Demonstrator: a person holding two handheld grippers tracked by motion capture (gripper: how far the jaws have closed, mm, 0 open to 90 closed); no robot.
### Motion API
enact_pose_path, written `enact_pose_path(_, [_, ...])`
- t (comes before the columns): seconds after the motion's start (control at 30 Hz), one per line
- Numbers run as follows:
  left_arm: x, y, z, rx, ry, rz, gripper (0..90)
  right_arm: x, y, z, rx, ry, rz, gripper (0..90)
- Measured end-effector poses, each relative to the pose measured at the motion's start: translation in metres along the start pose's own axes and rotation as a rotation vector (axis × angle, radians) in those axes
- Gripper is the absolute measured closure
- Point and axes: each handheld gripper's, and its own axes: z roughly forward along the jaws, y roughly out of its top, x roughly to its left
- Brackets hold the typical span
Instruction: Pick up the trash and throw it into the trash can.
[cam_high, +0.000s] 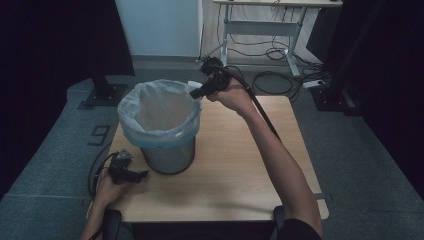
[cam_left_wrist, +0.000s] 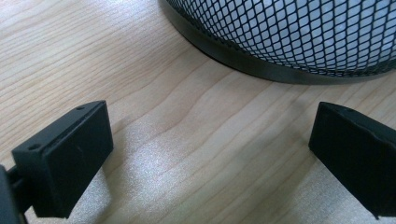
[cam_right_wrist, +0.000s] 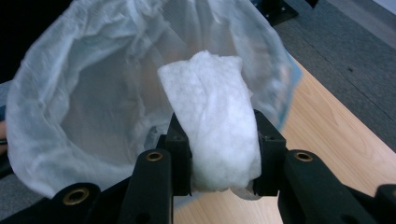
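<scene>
One wad of white tissue (cam_right_wrist: 215, 121) is being pinched between the jaws of the right gripper (cam_high: 196, 93) and held at the bin's (cam_high: 167, 155) far rim, ready for dropping into the liner (cam_high: 150, 107). The left gripper (cam_left_wrist: 210, 154) is being rested, jaws spread and empty, near the table's (cam_high: 240, 170) left edge beside the one bin.

No readable text — no labels, no numbers

The right arm reached forward, stretched nearly straight, its raised hand-held gripper (cam_high: 196, 93) angled down to the left with jaws clamped on something white. The left forearm lay low near the counter's near left corner, its hand-held gripper (cam_high: 142, 174) level, jaws wide apart.
</scene>
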Motion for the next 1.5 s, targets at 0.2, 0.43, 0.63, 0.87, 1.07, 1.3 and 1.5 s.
enact_pose_path(0.2, [0.000, 0.000, 0.000, 0.000, 0.000, 0.000, 0.0, 0.014, 0.019, 0.024, 0.018, 0.020, -0.034, 65.2])
enact_pose_path(0.43, [0.000, 0.000, 0.000, 0.000, 0.000, 0.000, 0.0, 0.028, 0.032, 0.059, 0.046, 0.052, -0.062, 65.0])
enact_pose_path(0.63, [0.000, 0.000, 0.000, 0.000, 0.000, 0.000, 0.0, 0.037, 0.033, 0.088, 0.095, 0.071, -0.080, 64.1])
enact_pose_path(0.87, [0.000, 0.000, 0.000, 0.000, -0.001, 0.002, 0.0, 0.039, 0.032, 0.103, 0.136, 0.040, -0.094, 44.5])
enact_pose_path(1.07, [0.000, 0.000, 0.000, 0.000, -0.001, 0.002, 0.0, 0.035, 0.030, 0.099, 0.109, 0.021, -0.115, 12.7])
enact_pose_path(1.3, [0.000, 0.000, 0.000, 0.000, -0.001, 0.002, 0.0, 0.033, 0.028, 0.091, 0.110, -0.018, -0.127, 3.2])
enact_pose_path(1.5, [0.000, 0.000, 0.000, 0.000, -0.001, 0.002, 0.0, 0.029, 0.026, 0.078, 0.089, -0.035, -0.122, 0.0])
